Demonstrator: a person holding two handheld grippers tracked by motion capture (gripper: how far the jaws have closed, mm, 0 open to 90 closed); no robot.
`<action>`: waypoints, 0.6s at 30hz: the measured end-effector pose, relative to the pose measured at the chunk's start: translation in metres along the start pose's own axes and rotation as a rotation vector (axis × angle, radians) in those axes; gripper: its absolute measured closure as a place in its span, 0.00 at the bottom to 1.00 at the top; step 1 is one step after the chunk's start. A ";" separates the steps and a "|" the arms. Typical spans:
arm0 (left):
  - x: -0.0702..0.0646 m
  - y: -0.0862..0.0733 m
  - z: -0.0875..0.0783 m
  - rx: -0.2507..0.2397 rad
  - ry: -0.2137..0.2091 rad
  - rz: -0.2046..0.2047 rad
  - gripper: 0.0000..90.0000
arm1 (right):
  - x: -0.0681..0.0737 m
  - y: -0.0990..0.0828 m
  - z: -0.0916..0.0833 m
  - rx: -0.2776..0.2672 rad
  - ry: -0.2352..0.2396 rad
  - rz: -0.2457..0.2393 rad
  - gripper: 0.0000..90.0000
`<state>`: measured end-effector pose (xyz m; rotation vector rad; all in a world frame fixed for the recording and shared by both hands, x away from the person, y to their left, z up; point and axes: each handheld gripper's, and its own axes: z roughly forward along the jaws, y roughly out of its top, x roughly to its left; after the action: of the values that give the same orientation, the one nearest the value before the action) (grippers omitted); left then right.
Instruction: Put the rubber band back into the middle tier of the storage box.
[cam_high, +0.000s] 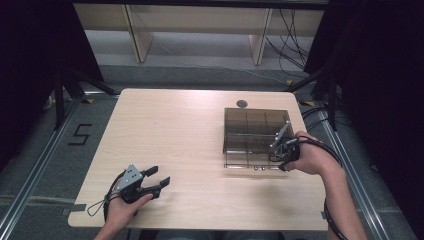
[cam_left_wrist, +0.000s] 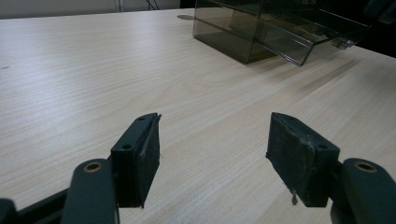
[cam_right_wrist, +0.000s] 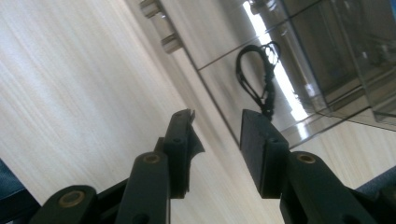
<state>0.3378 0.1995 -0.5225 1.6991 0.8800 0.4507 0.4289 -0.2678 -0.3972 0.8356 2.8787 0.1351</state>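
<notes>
Nearest us, our left hand (cam_high: 122, 210) holds the left gripper (cam_high: 161, 176) low over the wooden table (cam_high: 165, 130) at its near left; its jaws stand wide apart with bare tabletop between them. Farther right sits a smoky transparent drawer box (cam_high: 255, 125), one drawer (cam_high: 250, 159) pulled out toward us. Our right hand (cam_high: 310, 157) holds the right gripper (cam_right_wrist: 215, 119) against that drawer's front, jaws partly open, gripping nothing we can see.
</notes>
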 end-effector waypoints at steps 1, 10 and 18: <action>0.000 0.000 0.000 0.000 0.000 0.000 0.38 | 0.002 0.000 0.001 -0.003 0.002 -0.008 0.72; 0.000 0.000 0.001 -0.009 -0.007 -0.001 0.38 | 0.020 0.002 -0.002 0.000 0.003 -0.031 0.71; 0.000 0.000 0.000 0.001 0.000 0.001 0.38 | 0.032 0.001 -0.001 -0.023 -0.001 -0.051 0.70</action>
<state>0.3378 0.1994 -0.5225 1.7006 0.8790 0.4512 0.4023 -0.2498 -0.4002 0.7566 2.8890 0.1625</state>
